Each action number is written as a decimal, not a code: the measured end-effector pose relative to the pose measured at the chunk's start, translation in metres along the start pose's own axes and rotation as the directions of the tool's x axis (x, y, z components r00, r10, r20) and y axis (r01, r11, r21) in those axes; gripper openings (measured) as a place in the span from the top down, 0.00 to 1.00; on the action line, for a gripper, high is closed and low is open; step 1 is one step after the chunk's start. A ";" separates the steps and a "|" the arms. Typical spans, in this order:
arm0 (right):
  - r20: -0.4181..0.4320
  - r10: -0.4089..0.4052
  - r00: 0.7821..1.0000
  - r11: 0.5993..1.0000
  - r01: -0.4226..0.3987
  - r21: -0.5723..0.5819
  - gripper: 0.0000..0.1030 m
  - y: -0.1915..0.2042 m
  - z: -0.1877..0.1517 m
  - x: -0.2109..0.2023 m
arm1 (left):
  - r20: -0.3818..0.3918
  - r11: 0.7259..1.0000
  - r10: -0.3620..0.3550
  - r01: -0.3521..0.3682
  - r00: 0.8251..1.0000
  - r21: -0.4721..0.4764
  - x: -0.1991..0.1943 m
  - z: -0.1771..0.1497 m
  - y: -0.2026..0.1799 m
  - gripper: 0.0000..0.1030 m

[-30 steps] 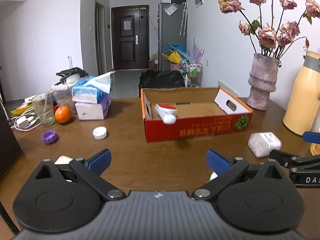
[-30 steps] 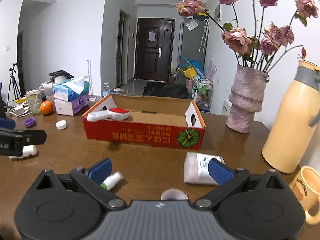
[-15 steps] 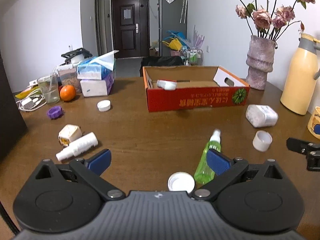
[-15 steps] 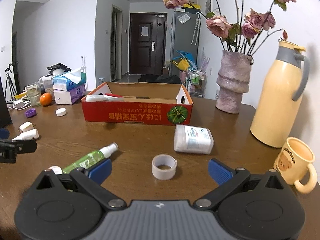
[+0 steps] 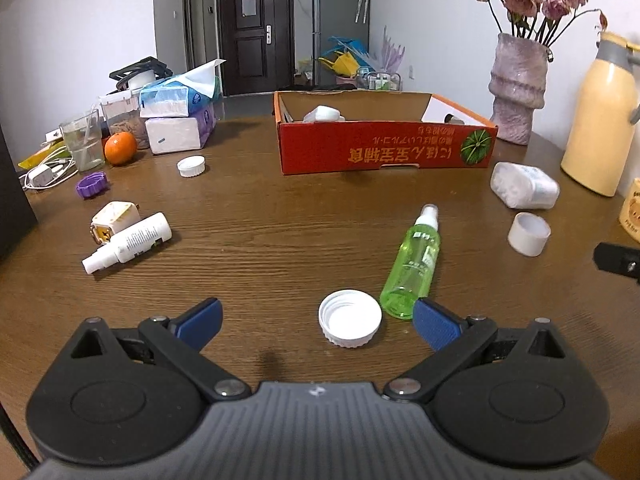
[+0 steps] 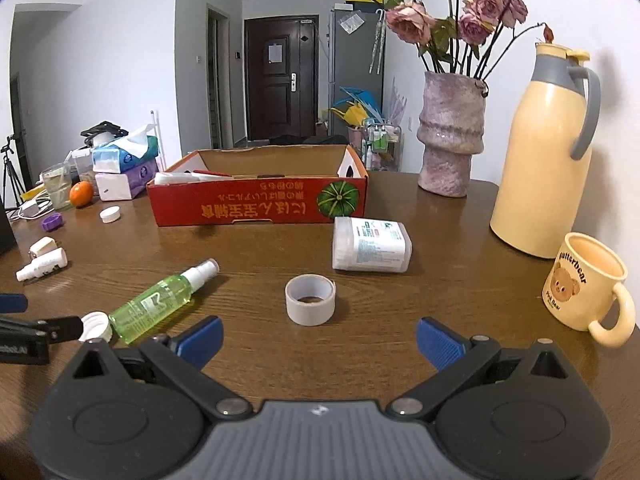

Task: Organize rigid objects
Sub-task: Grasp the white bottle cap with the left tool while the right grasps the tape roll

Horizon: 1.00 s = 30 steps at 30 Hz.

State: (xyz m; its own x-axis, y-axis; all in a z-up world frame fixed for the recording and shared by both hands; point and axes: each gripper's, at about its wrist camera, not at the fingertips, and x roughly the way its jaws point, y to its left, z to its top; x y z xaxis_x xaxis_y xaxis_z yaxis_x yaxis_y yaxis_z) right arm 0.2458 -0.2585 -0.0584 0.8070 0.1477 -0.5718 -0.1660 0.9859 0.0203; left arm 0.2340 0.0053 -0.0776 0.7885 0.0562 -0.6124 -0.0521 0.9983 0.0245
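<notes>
A red cardboard box (image 5: 384, 152) (image 6: 260, 204) stands open at mid-table with a white item (image 5: 322, 114) inside. Loose on the wood lie a green spray bottle (image 5: 414, 260) (image 6: 160, 300), a white cap (image 5: 350, 322), a tape roll (image 6: 310, 300) (image 5: 528, 234), a white jar on its side (image 6: 370, 244) (image 5: 524, 190), a white spray bottle (image 5: 128, 242) and a small cream box (image 5: 114, 222). My left gripper (image 5: 316, 322) is open just behind the white cap. My right gripper (image 6: 318, 338) is open, close behind the tape roll.
Tissue boxes (image 5: 178, 120), an orange (image 5: 120, 148), a glass (image 5: 82, 146), a purple lid (image 5: 92, 184) and another white lid (image 5: 191, 166) sit at the left. A vase of roses (image 6: 450, 132), a yellow thermos (image 6: 548, 152) and a bear mug (image 6: 588, 280) stand at the right.
Both grippers have pulled back from the box toward the near edge, so more of the loose items on the table show. Both stay open and hold nothing.
</notes>
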 end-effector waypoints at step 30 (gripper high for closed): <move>-0.004 -0.019 1.000 0.999 0.019 -0.041 0.00 0.006 -0.008 0.032 | 0.023 0.999 -0.032 0.032 0.999 -0.004 0.031 0.009 0.017 0.60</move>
State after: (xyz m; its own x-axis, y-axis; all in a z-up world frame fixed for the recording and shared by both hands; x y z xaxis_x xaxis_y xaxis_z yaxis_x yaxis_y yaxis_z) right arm 0.2663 -0.2479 -0.0831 0.8077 0.1289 -0.5753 -0.1740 0.9845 -0.0238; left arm 0.2627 0.0237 -0.0892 0.8039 0.0244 -0.5943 -0.0291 0.9996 0.0018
